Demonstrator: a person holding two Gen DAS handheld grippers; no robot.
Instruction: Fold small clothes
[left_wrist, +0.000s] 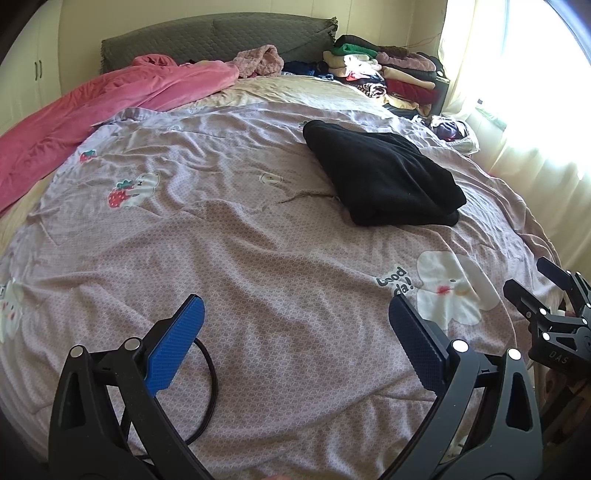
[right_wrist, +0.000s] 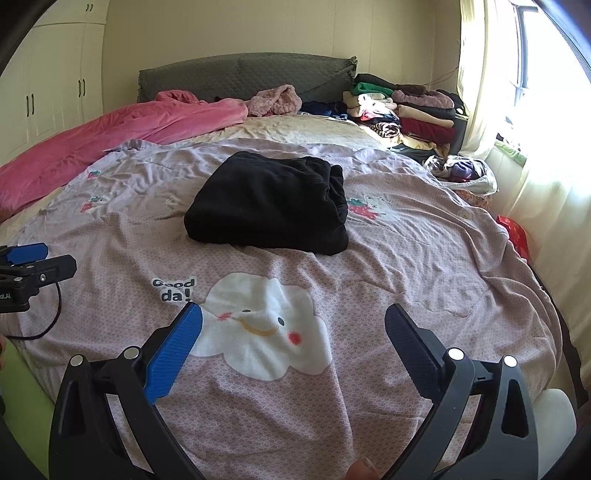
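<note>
The black garment (right_wrist: 269, 206) is seen folded into a chunky bundle, laid flat on the lilac quilt (right_wrist: 406, 258), and everything else can be placed off it. Just in front of it, toward the cameras, a smiling white cloud print (right_wrist: 266, 332) with "Good da!" lettering is stretched across the quilt. Nearer still, the right gripper (right_wrist: 293, 321) is held spread wide over that cloud, nothing caught between its blue pads. Off to the garment's left and also well short of it, the left gripper (left_wrist: 295, 314) is likewise splayed wide and empty above bare quilt, with a black cable (left_wrist: 210, 384) looped beside it. Behind the garment, a pink blanket (right_wrist: 122, 136) is bunched up to the left, and a messy pile of clothes (right_wrist: 402, 110) is stacked to the right by the grey headboard (right_wrist: 240, 77)
</note>
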